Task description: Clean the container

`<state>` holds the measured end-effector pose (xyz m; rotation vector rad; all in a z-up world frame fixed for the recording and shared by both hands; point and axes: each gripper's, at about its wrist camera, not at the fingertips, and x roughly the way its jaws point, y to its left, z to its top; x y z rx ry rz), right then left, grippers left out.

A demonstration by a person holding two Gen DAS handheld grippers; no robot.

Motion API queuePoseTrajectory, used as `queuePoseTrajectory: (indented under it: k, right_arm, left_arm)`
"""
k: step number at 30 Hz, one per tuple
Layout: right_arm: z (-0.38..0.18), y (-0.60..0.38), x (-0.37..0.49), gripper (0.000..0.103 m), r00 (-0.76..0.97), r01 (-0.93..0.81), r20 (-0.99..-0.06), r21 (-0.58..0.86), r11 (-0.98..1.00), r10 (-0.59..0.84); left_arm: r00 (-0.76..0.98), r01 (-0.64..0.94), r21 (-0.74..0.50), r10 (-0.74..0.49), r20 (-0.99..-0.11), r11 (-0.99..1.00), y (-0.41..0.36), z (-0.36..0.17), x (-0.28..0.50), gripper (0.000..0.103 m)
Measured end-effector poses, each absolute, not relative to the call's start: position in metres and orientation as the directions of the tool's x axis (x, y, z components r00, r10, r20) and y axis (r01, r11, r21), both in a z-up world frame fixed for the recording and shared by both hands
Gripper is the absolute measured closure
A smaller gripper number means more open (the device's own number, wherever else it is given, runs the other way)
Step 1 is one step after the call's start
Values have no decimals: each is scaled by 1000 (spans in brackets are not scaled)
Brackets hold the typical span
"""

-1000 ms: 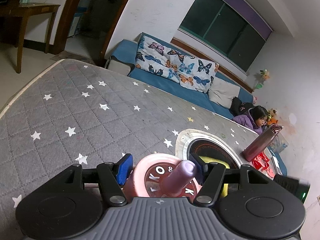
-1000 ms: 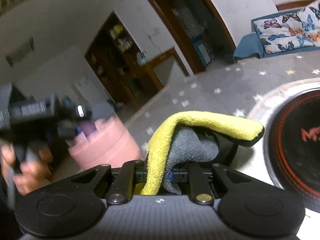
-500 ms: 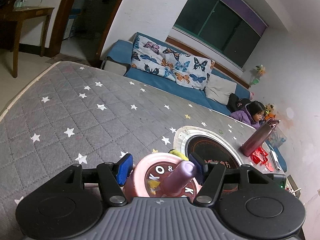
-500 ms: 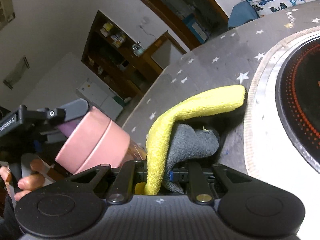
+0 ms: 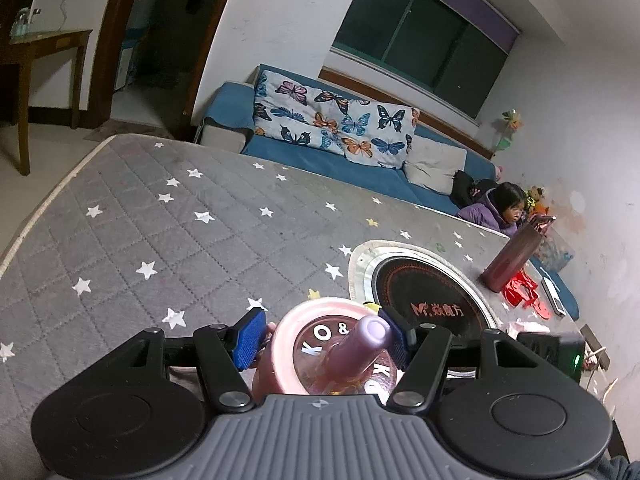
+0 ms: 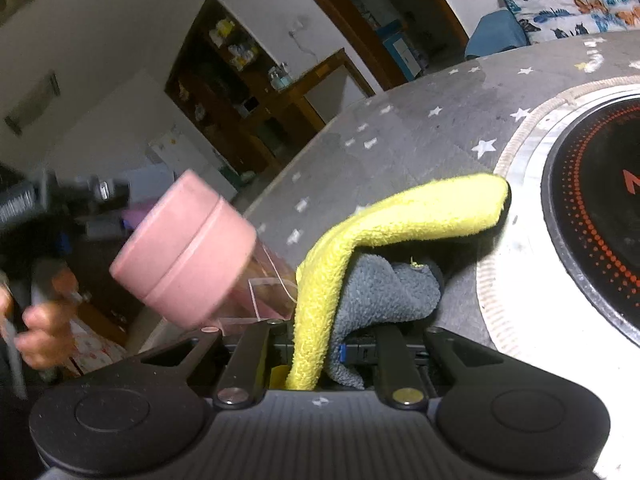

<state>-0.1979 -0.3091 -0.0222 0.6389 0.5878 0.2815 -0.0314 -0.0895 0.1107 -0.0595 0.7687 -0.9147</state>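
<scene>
My left gripper (image 5: 320,338) is shut on a pink-lidded container (image 5: 320,344), seen lid-on with white letters and a purple handle (image 5: 360,344) across the lid. In the right wrist view the same container (image 6: 188,248) hangs tilted at the left, its clear body (image 6: 268,284) close beside the cloth. My right gripper (image 6: 332,356) is shut on a yellow and grey cloth (image 6: 384,248), which droops forward over the table. The cloth hides the right fingertips.
A grey star-patterned table cover (image 5: 180,216) lies below. A round induction hob (image 5: 424,296) is set in the table at right, also in the right wrist view (image 6: 592,216). A dark red bottle (image 5: 512,260) and red scraps (image 5: 524,292) stand beyond it. A blue sofa (image 5: 360,160) and a child (image 5: 500,212) are behind.
The container has tilted and come closer to the cloth in the right wrist view. The yellow cloth that showed past the lid in the left view has dropped almost out of sight.
</scene>
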Motion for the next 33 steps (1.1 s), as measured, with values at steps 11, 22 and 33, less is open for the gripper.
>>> queuePoseTrajectory:
  k: [11,22,33]
  right_arm:
    - [-6,-335,-168,90,847,-136,-236,769,625,476]
    - [-45,-332,-154,90,802,-36,-380,740,672,461]
    - [-34,-328,-161,90,807,-32,-386,728,685,448]
  left_arm:
    - [358,700,-374,-752,-554,609,-84,106,-33,37]
    - [369,708,-357,-750,-548,609,-75,105,-42,32]
    - [426,737,-272,-737,-524,619,-73,104,-65,17]
